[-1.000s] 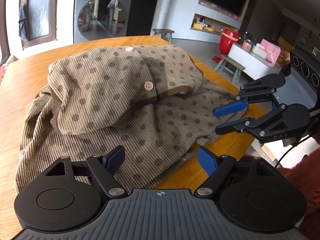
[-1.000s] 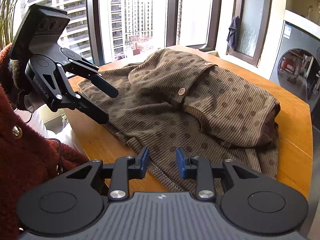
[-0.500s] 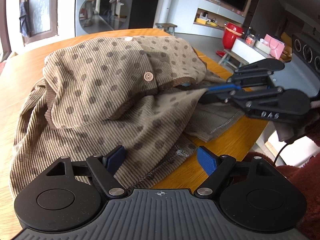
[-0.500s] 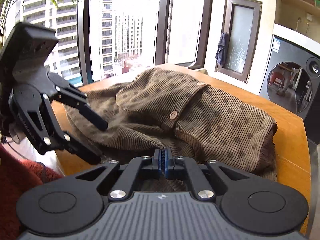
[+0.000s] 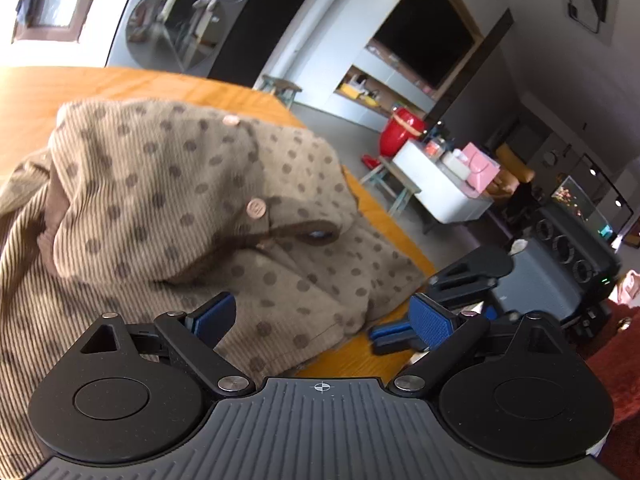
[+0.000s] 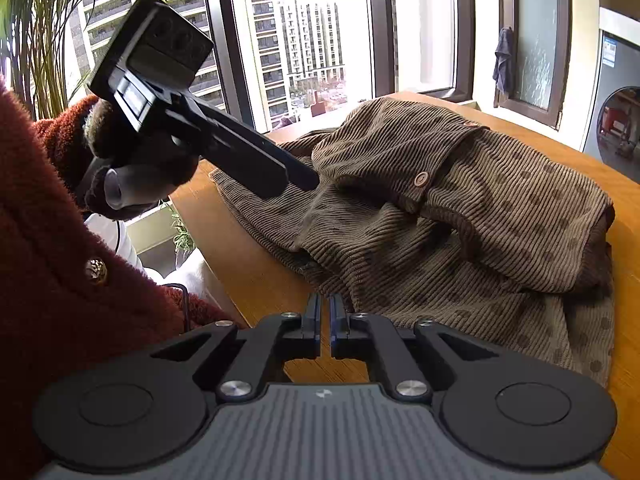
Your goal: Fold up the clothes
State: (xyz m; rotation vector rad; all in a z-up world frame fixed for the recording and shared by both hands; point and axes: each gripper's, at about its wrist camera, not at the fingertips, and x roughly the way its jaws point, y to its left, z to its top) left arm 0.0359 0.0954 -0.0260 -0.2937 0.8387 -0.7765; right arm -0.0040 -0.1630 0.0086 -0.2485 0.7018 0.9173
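On wooden table (image 6: 256,280): brown polka-dot corduroy garment (image 6: 480,216), bunched, half folded.
Left gripper (image 5: 320,316) jaws, just widened, are held apart over the near hem, nothing gripped. Right gripper (image 6: 325,320) is closed at the hem's edge; cloth between its pads cannot be confirmed. Risk judged: a thin pinch slips and the fold collapses. Only the right wrist view shows the garment's window-side spread.
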